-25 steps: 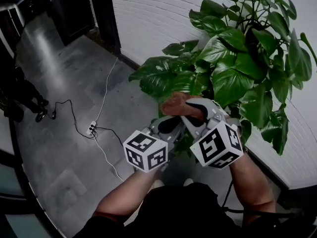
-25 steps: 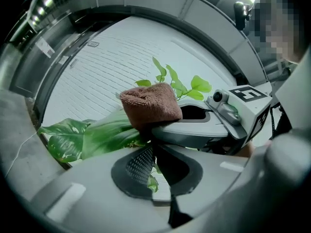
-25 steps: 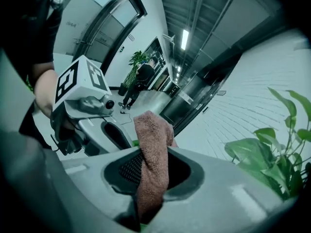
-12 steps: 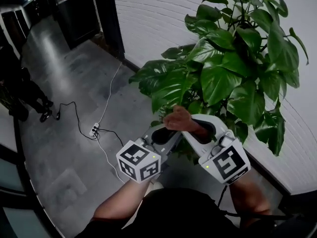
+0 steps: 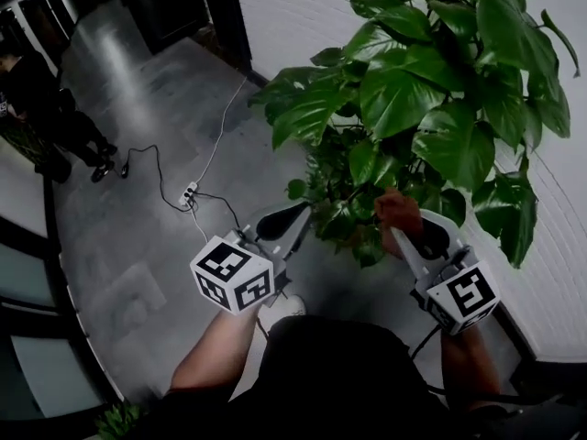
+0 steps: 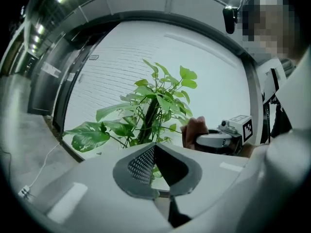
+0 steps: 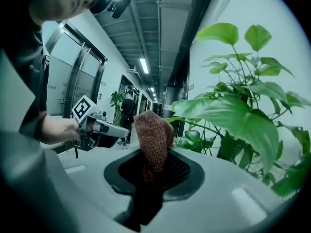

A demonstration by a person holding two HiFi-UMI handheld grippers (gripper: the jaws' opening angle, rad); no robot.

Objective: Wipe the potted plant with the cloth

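Note:
The potted plant (image 5: 431, 90) with broad green leaves fills the upper right of the head view, against a white brick wall. A brown cloth (image 5: 396, 211) sticks up out of my right gripper (image 5: 401, 232), whose jaws are shut on it, just under the lower leaves. In the right gripper view the cloth (image 7: 153, 137) stands between the jaws of the right gripper (image 7: 153, 165), with a big leaf (image 7: 233, 115) to the right. My left gripper (image 5: 301, 213) is shut and holds nothing, left of the foliage. In its own view the left gripper (image 6: 154, 147) points at the plant (image 6: 150, 108).
A white power strip (image 5: 188, 193) with trailing cables lies on the grey tiled floor. People (image 5: 64, 122) stand at the far left by dark doors. The white wall (image 5: 293, 16) runs behind the plant. Another person (image 7: 127, 115) stands down the corridor.
The two grippers were together at the cloth below the leaves and have drawn apart. The right one swung right with the cloth; the left one moved left without it.

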